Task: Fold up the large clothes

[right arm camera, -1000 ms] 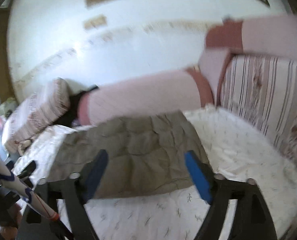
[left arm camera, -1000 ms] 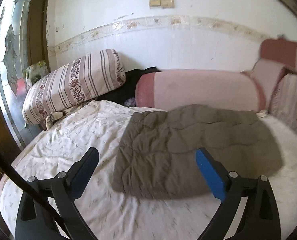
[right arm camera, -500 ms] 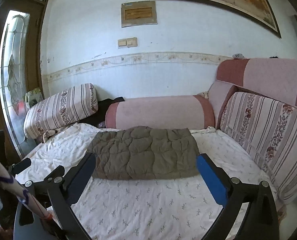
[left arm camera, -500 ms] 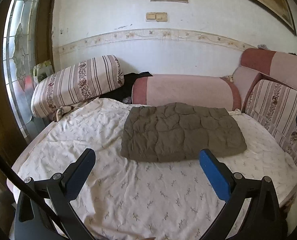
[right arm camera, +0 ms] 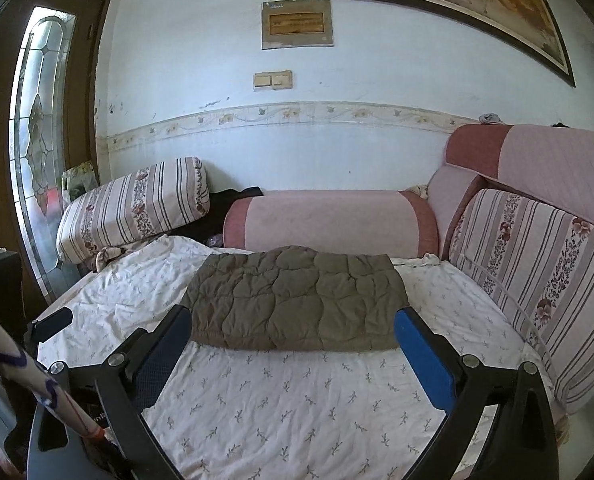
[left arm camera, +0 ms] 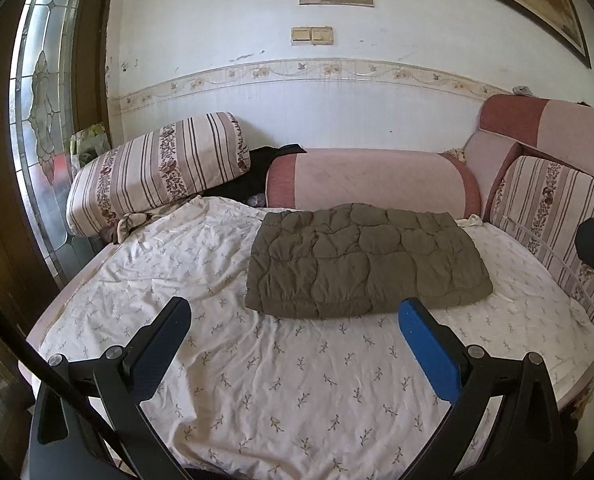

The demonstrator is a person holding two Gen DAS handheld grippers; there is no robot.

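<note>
Olive quilted garment (left arm camera: 367, 260) folded on bed, beyond both grippers' wide-apart jaws.

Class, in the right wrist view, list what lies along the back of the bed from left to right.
Window → striped pillow → black cloth → pink bolster → striped cushion.

Folded olive quilted garment (right arm camera: 297, 298) on floral sheet (right arm camera: 297, 400), right tool (right arm camera: 293, 336) agape
</note>
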